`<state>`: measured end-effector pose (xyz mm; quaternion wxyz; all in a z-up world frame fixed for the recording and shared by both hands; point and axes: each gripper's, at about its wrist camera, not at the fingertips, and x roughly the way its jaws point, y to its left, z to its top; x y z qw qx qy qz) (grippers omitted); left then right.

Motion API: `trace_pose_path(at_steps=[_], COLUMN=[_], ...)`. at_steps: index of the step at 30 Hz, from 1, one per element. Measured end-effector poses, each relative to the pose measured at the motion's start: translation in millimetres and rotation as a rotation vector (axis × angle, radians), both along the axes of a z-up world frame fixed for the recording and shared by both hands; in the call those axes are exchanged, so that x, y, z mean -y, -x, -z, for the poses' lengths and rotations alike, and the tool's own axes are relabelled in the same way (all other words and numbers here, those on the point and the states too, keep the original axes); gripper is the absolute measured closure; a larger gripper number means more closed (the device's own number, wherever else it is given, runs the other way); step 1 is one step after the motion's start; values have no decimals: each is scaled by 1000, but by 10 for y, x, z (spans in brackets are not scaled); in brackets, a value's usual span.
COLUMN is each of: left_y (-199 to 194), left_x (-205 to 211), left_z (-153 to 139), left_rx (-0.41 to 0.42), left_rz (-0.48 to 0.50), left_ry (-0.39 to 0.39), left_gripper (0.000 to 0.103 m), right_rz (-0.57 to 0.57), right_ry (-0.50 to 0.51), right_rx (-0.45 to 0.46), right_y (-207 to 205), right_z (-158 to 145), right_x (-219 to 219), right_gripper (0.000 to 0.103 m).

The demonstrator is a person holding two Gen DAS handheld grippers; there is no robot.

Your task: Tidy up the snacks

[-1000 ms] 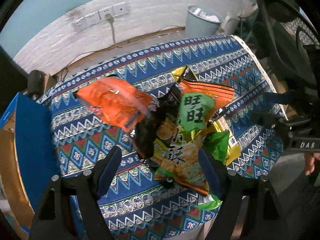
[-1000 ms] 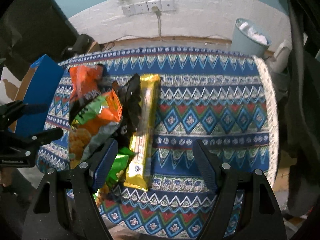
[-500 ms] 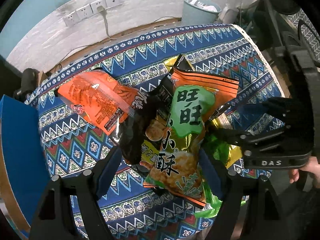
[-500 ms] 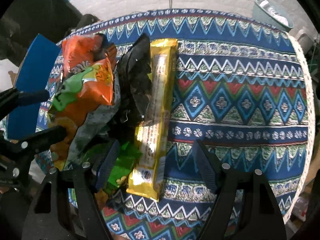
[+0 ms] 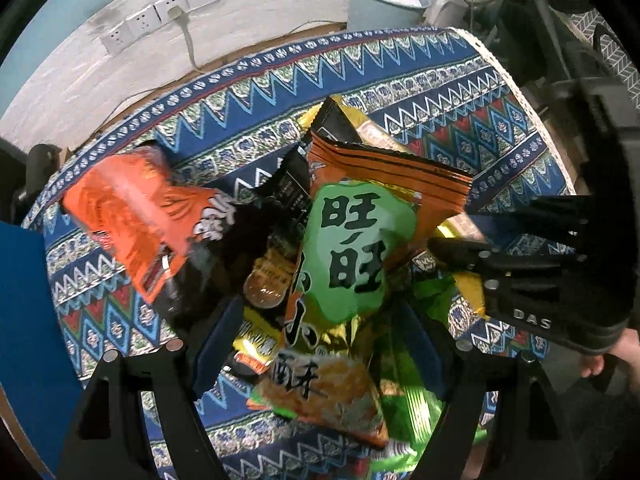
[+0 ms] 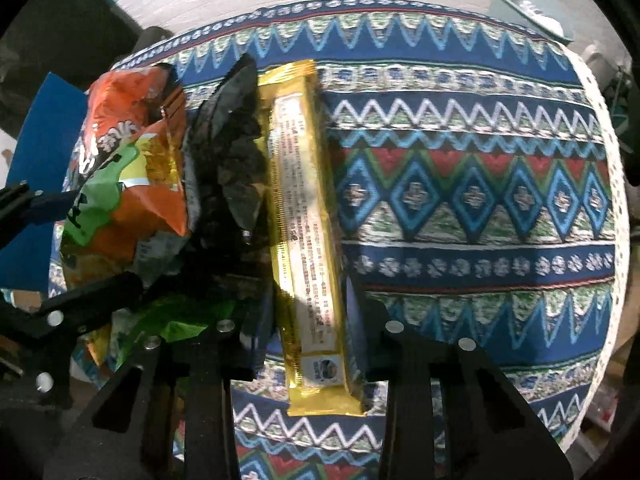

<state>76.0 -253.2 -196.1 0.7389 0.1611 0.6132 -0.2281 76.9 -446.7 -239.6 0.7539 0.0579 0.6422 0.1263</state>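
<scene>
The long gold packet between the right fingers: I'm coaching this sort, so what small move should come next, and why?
Probably close the right gripper on the gold packet. The jaws already stand either side of its near end, seemingly not yet pinching, and it lies flat on the patterned cloth at the edge of the pile, beside the black bag.

Snack pile point(image 5: 304, 248) heaped on surface point(image 6: 460, 200), toward its left half. Long bar packet point(image 6: 308, 232) at pile's right edge, lying front to back. Crumpled bag point(image 6: 232, 168) just left of it, touching. Chip bag point(image 6: 132, 176) further left, atop pile. Bin point(image 5: 384, 4) behind surface, on floor. Wall sockets point(image 5: 160, 16) behind, left of bin.
</scene>
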Motion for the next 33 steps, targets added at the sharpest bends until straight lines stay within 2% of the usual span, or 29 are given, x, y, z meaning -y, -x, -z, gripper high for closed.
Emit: trace_pose_path(at_steps=[2, 4, 6, 7, 12, 24, 25, 26, 33], left_y=[-21, -45, -65, -70, -51, -54, -56, -50, -7], left_x=[11, -4, -30, -46, -113, -362, -390, -412, -608], left_z=[52, 77, 98, 104, 28, -308, -319, -335, -483], left_rx=[2, -2, -23, -32, 5, 39, 41, 44, 73], left_rz=[-3, -11, -21, -24, -23, -39, -43, -47, -72], left_ry=[0, 6, 30, 32, 30, 70, 73, 74, 81], left_gripper=[23, 31, 58, 61, 65, 65, 65, 65, 65], right_rz=[8, 20, 28, 35, 38, -14, -17, -20, 4], right_ry=[21, 41, 73, 77, 53, 106, 114, 124, 162], right_rx=[5, 8, 12, 14, 30, 76, 77, 78, 88], right_y=[43, 95, 130, 148, 178, -260, -290, -314, -263], right_z=[-19, -43, -51, -55, -67, 80, 91, 95, -11], right_x=[80, 163, 218, 252, 368, 70, 34, 0, -89], right_gripper=[70, 70, 70, 70, 68, 64, 65, 72, 76])
